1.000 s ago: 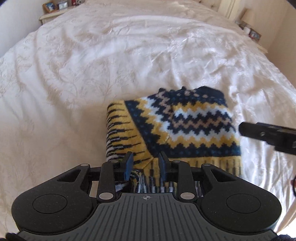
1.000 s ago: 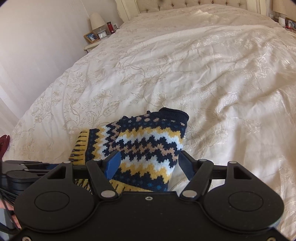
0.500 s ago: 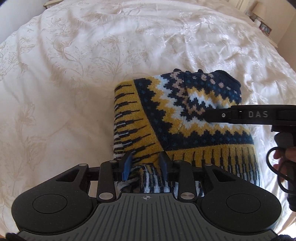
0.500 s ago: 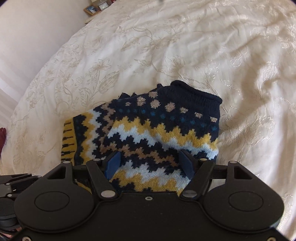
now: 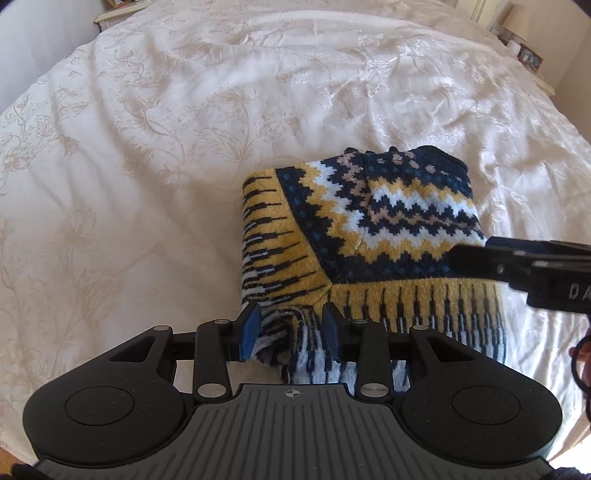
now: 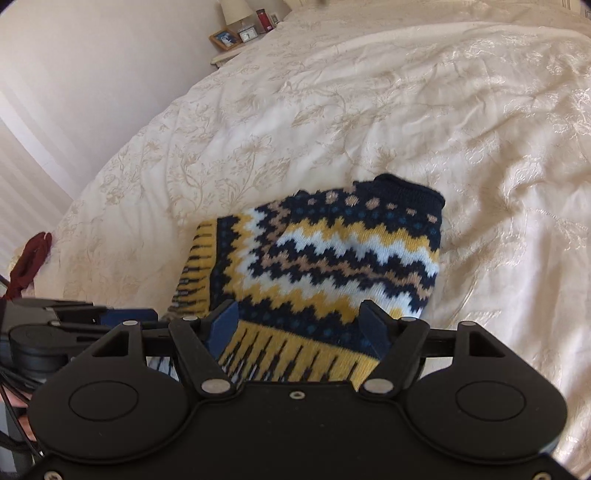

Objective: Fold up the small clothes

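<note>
A small knitted sweater (image 5: 388,229), navy with yellow, white and tan zigzags, lies folded on the white bedspread (image 5: 184,129). My left gripper (image 5: 290,328) sits at its near left corner, its fingers closed on a bunch of the striped hem. In the right wrist view the same sweater (image 6: 332,258) fills the middle. My right gripper (image 6: 299,325) hovers over its near yellow hem, open wide and holding nothing. The right gripper's black body (image 5: 517,262) reaches in from the right over the sweater's edge. The left gripper (image 6: 125,315) shows at the lower left.
The floral bedspread (image 6: 406,110) spreads wide around the sweater. A bedside table with photo frames and a lamp (image 6: 240,33) stands far back by the wall. A dark red cloth (image 6: 29,262) lies at the bed's left edge.
The right gripper reached over the sweater half a second ago and has since drawn back toward its near right edge. The left gripper stays on the hem.
</note>
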### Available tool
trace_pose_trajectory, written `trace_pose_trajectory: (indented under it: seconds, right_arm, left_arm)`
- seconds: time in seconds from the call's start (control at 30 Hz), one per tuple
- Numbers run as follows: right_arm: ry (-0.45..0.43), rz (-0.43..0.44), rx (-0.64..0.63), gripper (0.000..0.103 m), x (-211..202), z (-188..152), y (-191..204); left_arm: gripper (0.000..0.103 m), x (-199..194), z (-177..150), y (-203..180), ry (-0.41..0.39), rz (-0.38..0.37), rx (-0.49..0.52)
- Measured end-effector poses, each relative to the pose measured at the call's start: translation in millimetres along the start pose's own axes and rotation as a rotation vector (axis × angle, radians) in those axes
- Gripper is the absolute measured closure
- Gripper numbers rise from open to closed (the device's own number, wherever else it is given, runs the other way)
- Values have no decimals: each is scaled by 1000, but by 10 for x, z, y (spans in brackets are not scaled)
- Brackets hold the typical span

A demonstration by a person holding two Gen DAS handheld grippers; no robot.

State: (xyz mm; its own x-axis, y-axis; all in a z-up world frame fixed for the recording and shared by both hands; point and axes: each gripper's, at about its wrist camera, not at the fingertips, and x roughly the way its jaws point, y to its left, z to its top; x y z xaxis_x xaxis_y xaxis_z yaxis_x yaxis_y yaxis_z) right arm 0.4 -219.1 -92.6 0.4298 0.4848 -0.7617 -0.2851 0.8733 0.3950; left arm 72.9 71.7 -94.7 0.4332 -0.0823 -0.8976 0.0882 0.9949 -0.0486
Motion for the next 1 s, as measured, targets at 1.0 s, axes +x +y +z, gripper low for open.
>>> trace_pose_trajectory:
  seconds: [1.0]
  right_arm:
    - [-201,-356,-13,1,-1185,-337,406]
  left_arm:
    - [42,-1118,-365,-442,-197,162,97]
